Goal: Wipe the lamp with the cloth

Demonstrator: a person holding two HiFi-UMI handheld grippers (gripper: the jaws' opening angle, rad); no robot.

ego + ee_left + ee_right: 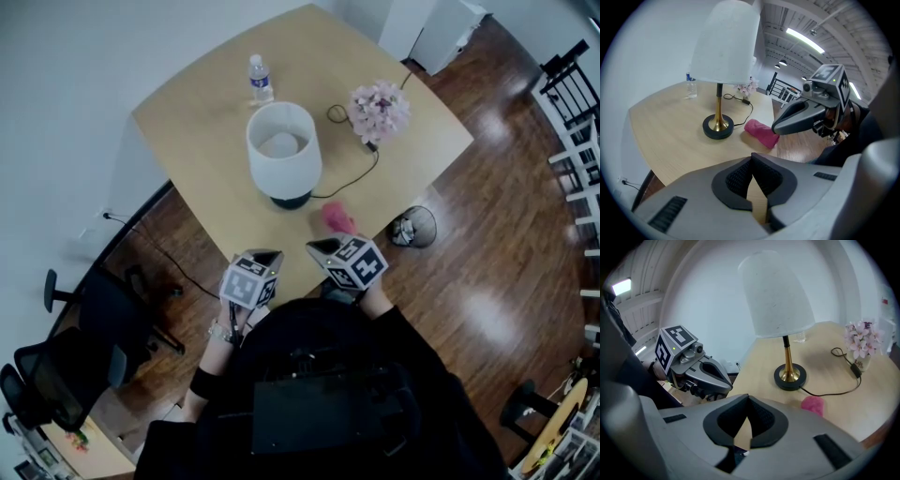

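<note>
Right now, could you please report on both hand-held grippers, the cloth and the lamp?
Left hand-held gripper shut, empty. Right hand-held gripper shut, empty. Pink cloth on table beside lamp base, untouched. Nothing in the way.

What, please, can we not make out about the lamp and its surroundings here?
- Lamp stem: head view, hidden under its shade.
- Water bottle label: too small in every view.
- Pink cloth, near edge: right gripper view, cut off by the right gripper body.
- What holds the flowers: head view, blossoms cover it.
</note>
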